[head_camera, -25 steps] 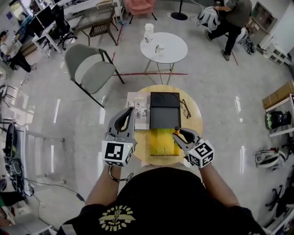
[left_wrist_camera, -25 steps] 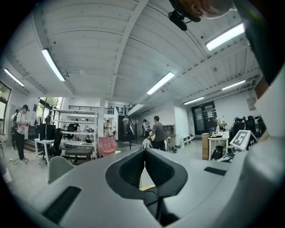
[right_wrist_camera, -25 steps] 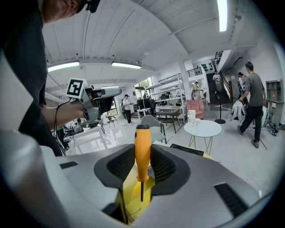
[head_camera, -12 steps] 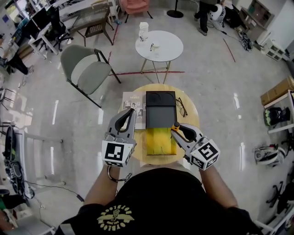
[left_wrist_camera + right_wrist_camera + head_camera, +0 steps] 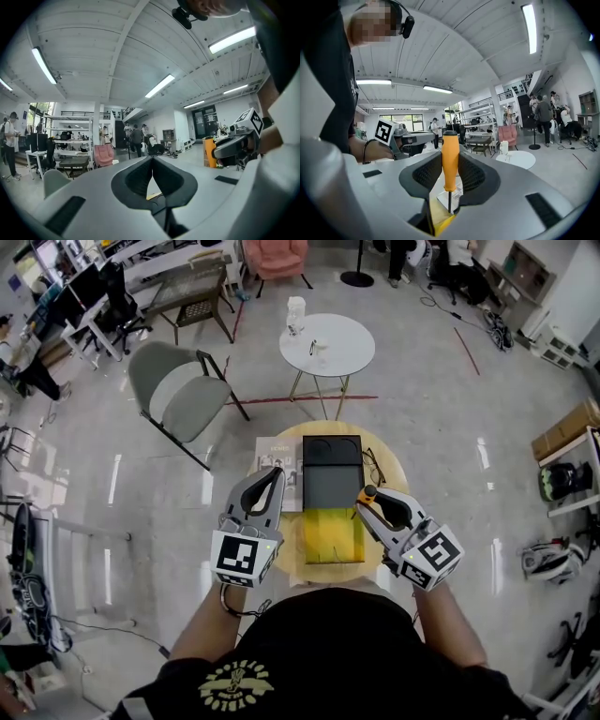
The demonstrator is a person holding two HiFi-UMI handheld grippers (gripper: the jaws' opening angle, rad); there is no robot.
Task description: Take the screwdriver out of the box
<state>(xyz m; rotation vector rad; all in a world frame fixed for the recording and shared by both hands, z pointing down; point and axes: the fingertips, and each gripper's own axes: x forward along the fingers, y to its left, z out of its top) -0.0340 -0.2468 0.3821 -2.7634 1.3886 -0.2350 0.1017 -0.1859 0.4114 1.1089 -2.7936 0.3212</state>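
While the grey left gripper point(image 5: 276, 474) hangs at the left of the open black box with the yellow lining point(image 5: 330, 535), its jaws pressed together on nothing, the grey right gripper point(image 5: 367, 499) is clamped on the orange-handled screwdriver point(image 5: 450, 159). The tool stands upright between the pads, its thin metal shaft pointing down over the box's right side. The box rests on a round wooden table point(image 5: 395, 476).
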